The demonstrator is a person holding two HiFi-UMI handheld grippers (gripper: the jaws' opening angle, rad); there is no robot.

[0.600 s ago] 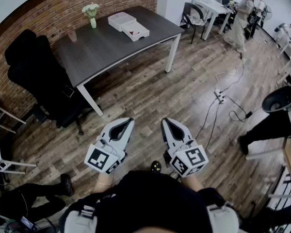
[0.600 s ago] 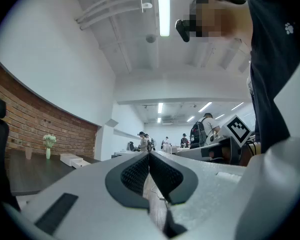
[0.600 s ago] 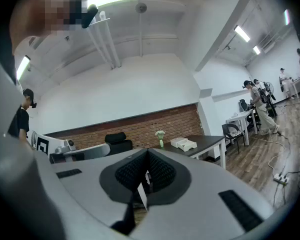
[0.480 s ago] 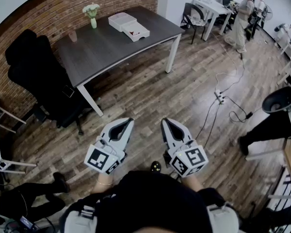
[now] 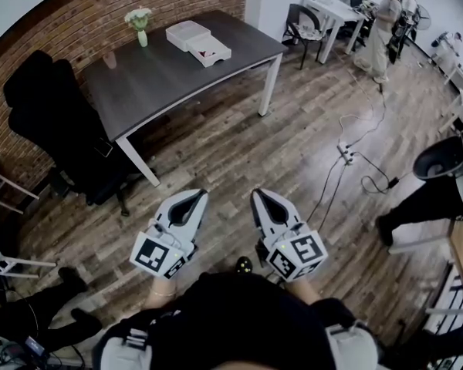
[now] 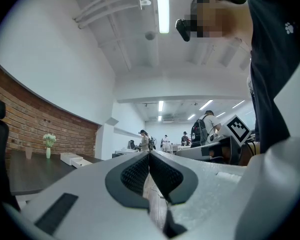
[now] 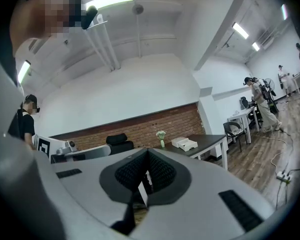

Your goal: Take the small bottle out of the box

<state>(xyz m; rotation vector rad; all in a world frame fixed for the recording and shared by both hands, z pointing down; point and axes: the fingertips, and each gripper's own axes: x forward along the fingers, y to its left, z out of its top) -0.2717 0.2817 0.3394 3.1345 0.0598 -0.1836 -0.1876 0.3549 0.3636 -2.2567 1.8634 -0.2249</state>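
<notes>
A white box lies open on the dark table far ahead, its white lid just behind it. Something red shows inside; the small bottle is too small to make out. My left gripper and right gripper hang side by side over the wooden floor, well short of the table. Both are shut with nothing between the jaws. The left gripper view has the box low at the left, beyond the shut left gripper. In the right gripper view the box sits past the shut right gripper.
A vase of white flowers and a small cup stand at the table's back. A black office chair sits left of the table. A power strip with cables lies on the floor at the right. People stand by white desks.
The head view has shifted a little, so the table sits slightly higher and further left. Both grippers stay shut and side by side. A person's foot at the lower left has moved left.
</notes>
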